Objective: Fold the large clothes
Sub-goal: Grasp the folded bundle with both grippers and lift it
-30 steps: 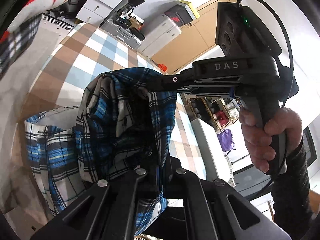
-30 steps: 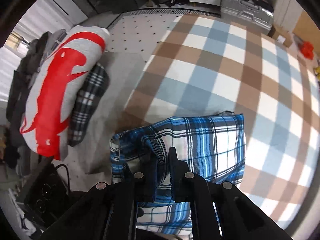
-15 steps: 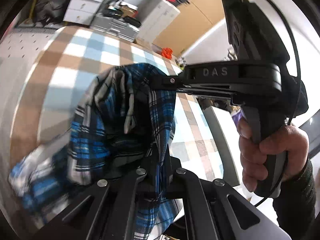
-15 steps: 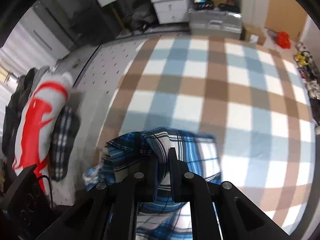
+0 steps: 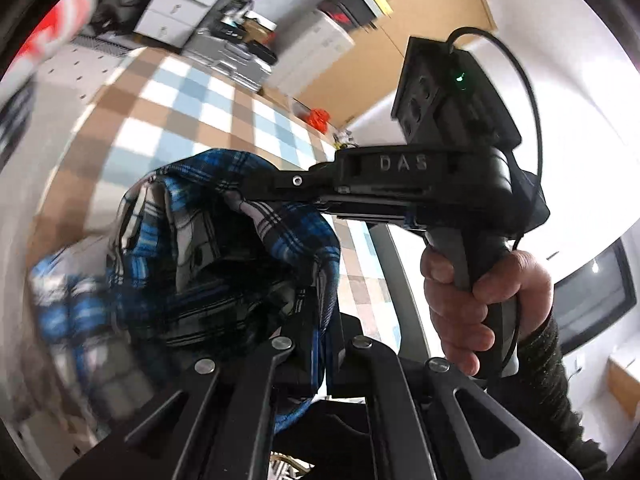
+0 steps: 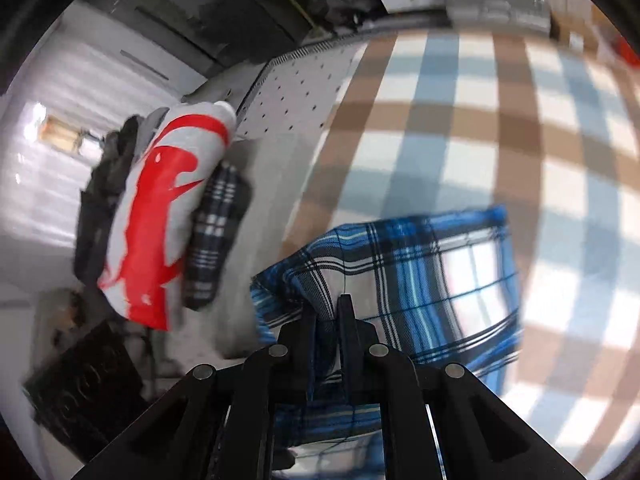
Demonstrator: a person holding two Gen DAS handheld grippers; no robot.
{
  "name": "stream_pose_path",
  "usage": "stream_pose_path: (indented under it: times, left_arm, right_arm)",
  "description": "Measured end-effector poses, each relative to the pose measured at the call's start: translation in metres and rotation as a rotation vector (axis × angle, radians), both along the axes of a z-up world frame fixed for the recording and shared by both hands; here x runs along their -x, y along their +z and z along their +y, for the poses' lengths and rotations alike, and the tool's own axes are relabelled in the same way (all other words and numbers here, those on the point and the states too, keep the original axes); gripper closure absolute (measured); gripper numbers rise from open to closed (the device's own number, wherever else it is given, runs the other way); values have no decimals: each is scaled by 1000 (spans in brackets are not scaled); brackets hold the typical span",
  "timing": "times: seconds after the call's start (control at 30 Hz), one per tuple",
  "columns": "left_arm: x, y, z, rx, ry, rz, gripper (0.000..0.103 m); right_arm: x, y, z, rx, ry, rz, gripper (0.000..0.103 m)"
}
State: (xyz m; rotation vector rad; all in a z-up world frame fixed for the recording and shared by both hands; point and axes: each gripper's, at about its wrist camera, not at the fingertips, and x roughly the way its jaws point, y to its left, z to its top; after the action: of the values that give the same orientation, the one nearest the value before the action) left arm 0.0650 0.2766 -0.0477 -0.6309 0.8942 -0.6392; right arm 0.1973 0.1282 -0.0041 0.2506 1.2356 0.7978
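Observation:
A blue, white and black plaid shirt (image 5: 192, 248) hangs bunched between both grippers above the brown, blue and white checked cover (image 5: 180, 96). My left gripper (image 5: 322, 308) is shut on a fold of its edge. In the same view my right gripper (image 5: 240, 190) reaches in from the right, held by a hand (image 5: 480, 300), its tips pinching the shirt's upper edge. In the right wrist view the right gripper (image 6: 326, 312) is shut on a raised fold of the shirt (image 6: 432, 264), whose rest lies flat on the checked cover (image 6: 440, 120).
A folded pile lies left of the cover: a grey garment with a red print (image 6: 160, 208) and a dark plaid one (image 6: 212, 240). A black box (image 6: 80, 380) sits at lower left. White drawers (image 5: 184, 0), cases and boxes stand at the far end.
Both grippers have kept their hold on the shirt. The left view rose and swung, and the held cloth has bunched higher. The right view tilted and rolled, so the folded pile looks nearer.

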Motion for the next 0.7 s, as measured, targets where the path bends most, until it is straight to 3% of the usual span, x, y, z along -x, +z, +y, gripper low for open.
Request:
stream_pose_path:
  times: [0.1,0.27,0.37,0.5,0.53,0.6,0.63,0.67,0.7]
  left_arm:
    - [8,-11,21,34,67,39,103]
    - [21,-56,55,109,170,153,103]
    - [29,-70,62,106,207,180,103]
    - [30,-87,68,127,237,218,103]
    - [28,-90,67,114,236,216,103]
    - [31,-94,66,99,242,214,103]
    - [32,-94,65,94,241,213,103]
    - [36,-93,65,80,243,213,103]
    - [40,-91,65,70,245,214,103]
  right_arm:
    - [5,-15,29,0,0,56,93]
    - [12,-60,72,27,1,162,93]
    - [20,-85,89,48,4,167,93]
    - [25,-90,94,17,-24,116,90]
    - [26,-87,94,1,-11,99,84]
    - [30,-80,92,-96,32,78,53]
    - [33,-75,88,-156,59,73,17]
    - [39,-68,81,-212,60,51,0]
    - [45,-58,70,-266,59,14,0]
